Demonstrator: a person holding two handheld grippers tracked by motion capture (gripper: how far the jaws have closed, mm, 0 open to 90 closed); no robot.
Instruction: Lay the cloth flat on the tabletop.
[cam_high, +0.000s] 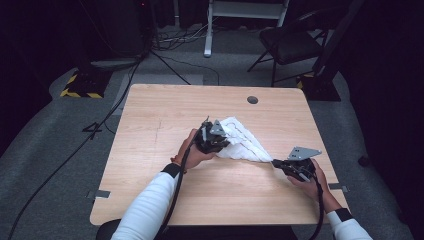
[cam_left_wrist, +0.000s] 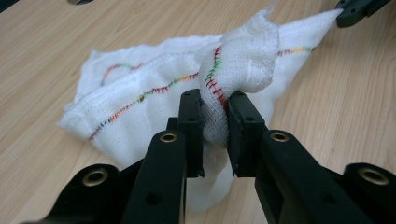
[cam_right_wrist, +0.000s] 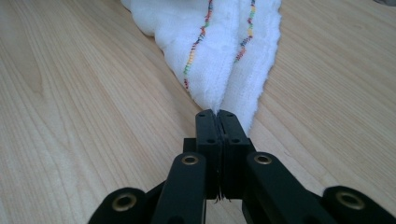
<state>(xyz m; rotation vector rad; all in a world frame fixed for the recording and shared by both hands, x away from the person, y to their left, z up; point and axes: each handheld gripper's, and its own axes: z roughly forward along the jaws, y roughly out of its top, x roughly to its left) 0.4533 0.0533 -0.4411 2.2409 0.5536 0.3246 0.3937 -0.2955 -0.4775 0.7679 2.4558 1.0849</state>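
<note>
— While both grippers pinch it, where's the cloth?
— Mid-counter. Left gripper fingers clamp a bunched fold; right gripper fingers are shut on a corner.
— Handling?
— Soft, light, floppy, probably. Hemmed edges look like the best hold.

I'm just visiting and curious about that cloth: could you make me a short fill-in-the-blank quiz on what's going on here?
1. Both grippers hold a white ____ with rainbow stitching.
2. The left gripper pinches a bunched-up fold of it between its two black ____.
3. The right gripper is clamped on one ____ of it.
4. It all happens over a light ____ table.

Missing words: cloth; fingers; corner; wooden
</note>
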